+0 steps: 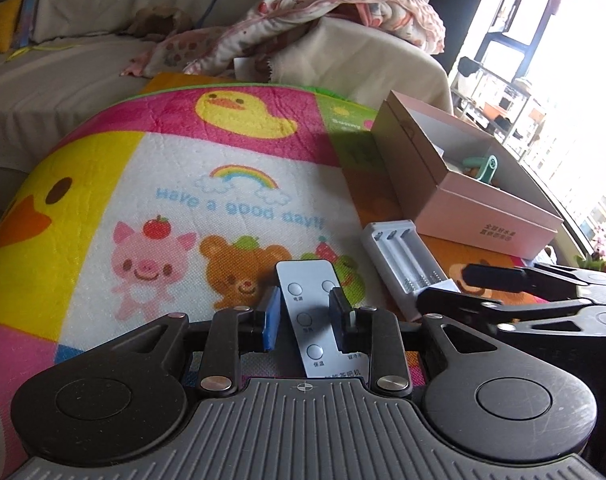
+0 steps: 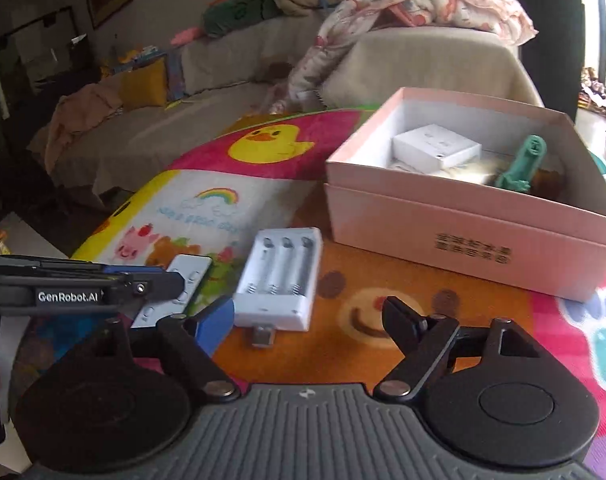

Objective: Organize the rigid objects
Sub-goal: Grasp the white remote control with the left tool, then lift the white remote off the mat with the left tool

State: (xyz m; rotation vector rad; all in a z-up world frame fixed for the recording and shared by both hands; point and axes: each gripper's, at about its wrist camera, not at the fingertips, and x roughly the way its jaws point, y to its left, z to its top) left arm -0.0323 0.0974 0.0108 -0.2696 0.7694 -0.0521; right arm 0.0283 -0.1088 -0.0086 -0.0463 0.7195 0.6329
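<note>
A flat white remote (image 1: 309, 308) lies on the cartoon play mat (image 1: 143, 184). My left gripper (image 1: 305, 304) is closed around it, fingers touching its two long edges. A white battery charger (image 1: 403, 268) lies just right of the remote; in the right wrist view the charger (image 2: 279, 280) is ahead of my right gripper (image 2: 309, 312), which is open and empty a little short of it. The remote (image 2: 183, 284) shows at left, partly under the left gripper (image 2: 143, 284). A pink open box (image 2: 463, 216) holds a white adapter (image 2: 435, 148) and a teal tool (image 2: 523, 164).
The box (image 1: 455, 184) stands at the mat's right side. A beige sofa (image 1: 83, 60) with a patterned blanket (image 1: 323, 20) runs behind the mat. A bright window (image 1: 575, 80) is at far right.
</note>
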